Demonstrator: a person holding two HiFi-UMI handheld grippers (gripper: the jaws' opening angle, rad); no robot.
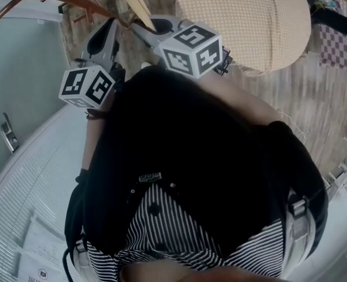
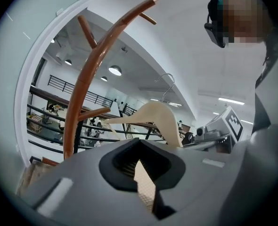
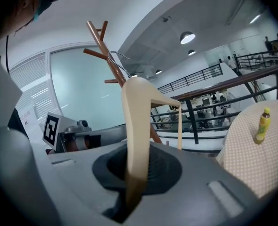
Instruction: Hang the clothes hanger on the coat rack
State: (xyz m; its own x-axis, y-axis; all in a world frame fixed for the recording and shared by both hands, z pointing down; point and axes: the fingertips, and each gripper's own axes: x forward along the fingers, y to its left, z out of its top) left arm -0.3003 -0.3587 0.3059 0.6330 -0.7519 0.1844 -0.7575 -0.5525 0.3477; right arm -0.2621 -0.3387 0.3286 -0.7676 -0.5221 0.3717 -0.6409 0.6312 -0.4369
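Both grippers are raised side by side toward the coat rack (image 2: 82,98). The right gripper (image 3: 132,192) clamps the clothes hanger (image 3: 136,126), whose hook is near the rack's pegs. The left gripper (image 2: 143,178) seems closed on nothing.

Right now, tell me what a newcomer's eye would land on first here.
The pale wooden hanger stands out first, one arm clamped in the right gripper at the middle of its view. Beyond it rises the brown coat rack, branching at the left of the left gripper view. A yellow bottle shows at the right gripper view's right edge.
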